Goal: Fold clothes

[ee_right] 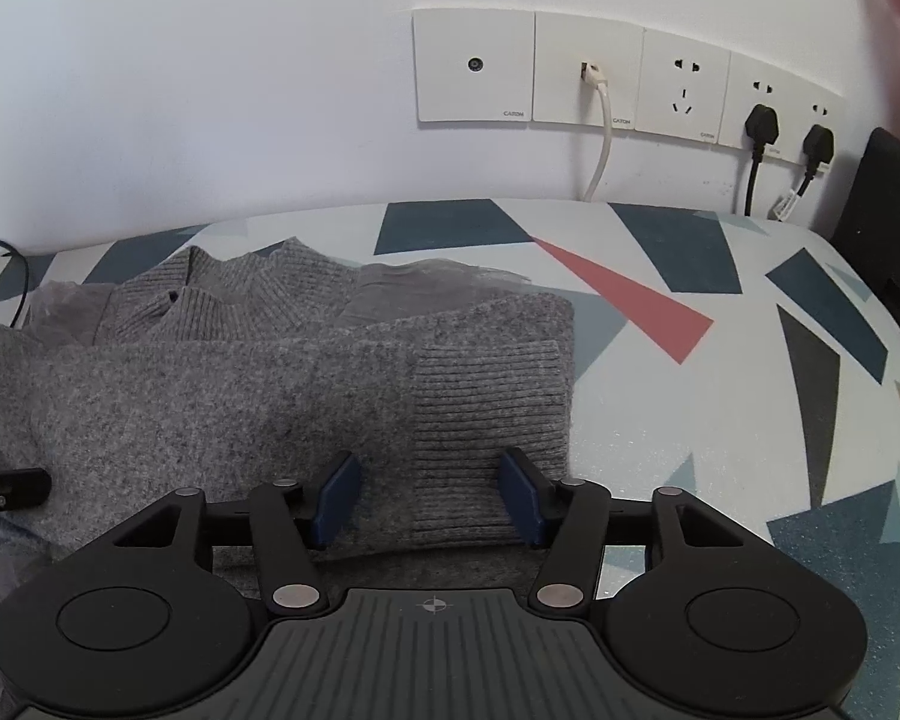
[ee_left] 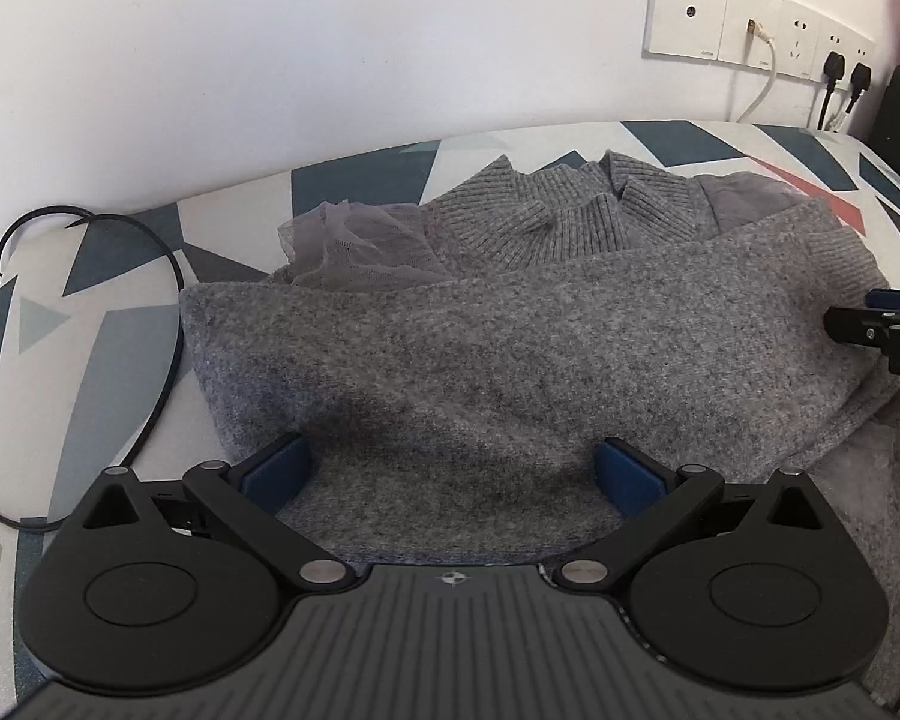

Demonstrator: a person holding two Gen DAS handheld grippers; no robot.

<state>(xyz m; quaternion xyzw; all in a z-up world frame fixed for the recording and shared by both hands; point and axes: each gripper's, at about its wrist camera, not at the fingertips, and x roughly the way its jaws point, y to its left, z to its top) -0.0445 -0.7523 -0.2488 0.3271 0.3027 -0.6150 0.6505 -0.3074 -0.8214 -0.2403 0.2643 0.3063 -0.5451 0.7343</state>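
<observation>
The grey sweater (ee_left: 510, 324) lies folded on the patterned table (ee_right: 750, 396), and both the left gripper (ee_left: 453, 468) and right gripper (ee_right: 429, 498) stand open over its near edge.

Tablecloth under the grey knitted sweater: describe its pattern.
The tablecloth is white with angular dark-blue, grey, tan and red shapes, clearest in the right wrist view.

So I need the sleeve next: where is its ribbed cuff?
In the right wrist view the ribbed cuff lies on the folded grey sweater's right end, between the open right claw's fingers.
</observation>
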